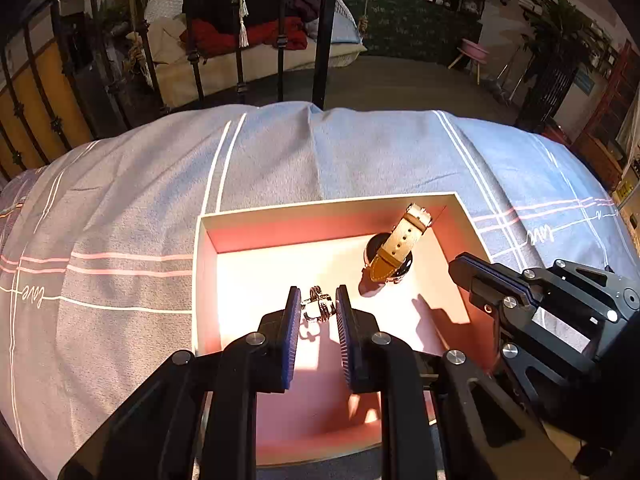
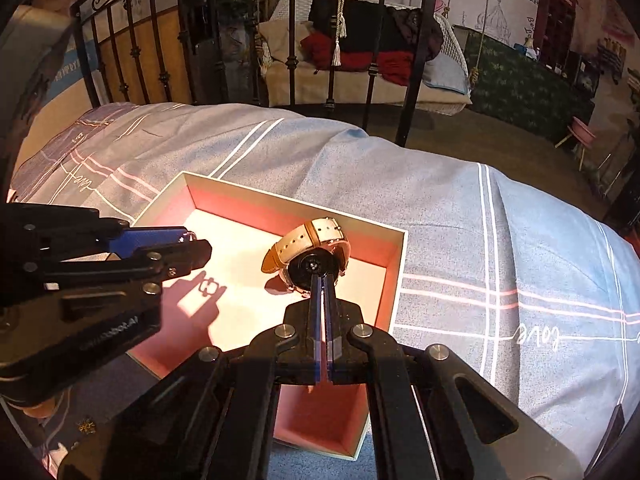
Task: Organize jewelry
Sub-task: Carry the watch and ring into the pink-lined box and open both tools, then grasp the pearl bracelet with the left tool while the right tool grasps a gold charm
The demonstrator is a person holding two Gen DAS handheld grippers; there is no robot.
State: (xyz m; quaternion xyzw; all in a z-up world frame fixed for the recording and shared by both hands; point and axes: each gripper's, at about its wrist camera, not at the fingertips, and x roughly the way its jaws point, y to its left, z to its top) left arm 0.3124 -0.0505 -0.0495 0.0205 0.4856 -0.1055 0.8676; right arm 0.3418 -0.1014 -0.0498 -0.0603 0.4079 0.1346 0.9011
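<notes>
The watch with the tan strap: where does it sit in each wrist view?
Left wrist view: the watch lies right of centre, in the box's far right corner.
Right wrist view: the watch is at centre, just beyond the right gripper, whose fingers are shut.
Shared landmark: the box, pink inside, on the bedsheet.
</notes>
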